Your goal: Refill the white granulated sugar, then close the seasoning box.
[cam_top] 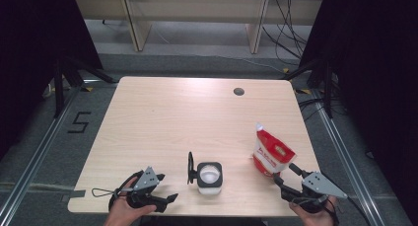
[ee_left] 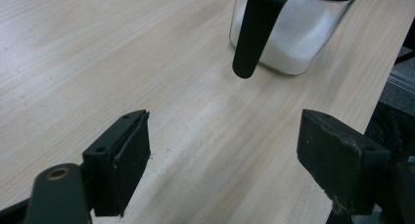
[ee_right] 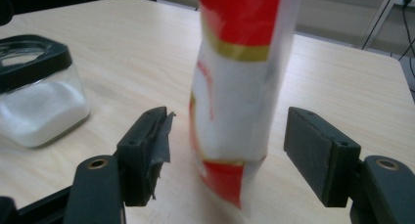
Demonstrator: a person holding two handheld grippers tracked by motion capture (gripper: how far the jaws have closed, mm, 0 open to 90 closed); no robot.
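Note:
A square glass jar (cam_top: 209,177) with a black rim holds white powder and stands near the table's front edge. Its black lid (cam_top: 191,168) is swung open and stands upright on the jar's left side. My left gripper (cam_top: 166,189) lies open to the left of the jar, pointing at it; the left gripper view has the jar (ee_left: 293,43) and the hanging lid (ee_left: 254,33) ahead of my open left gripper (ee_left: 222,160). A red and white bag (cam_top: 270,154) stands upright at the right. My right gripper (ee_right: 225,150) is open, one jaw on each side of the bag (ee_right: 235,77), not pressing it.
The light wooden table (cam_top: 172,117) has a round cable hole (cam_top: 239,92) at the back right. In the right gripper view the jar (ee_right: 36,97) sits to the left of the bag. Both grippers are close to the front edge. Black stands and cables are on the floor around the table.

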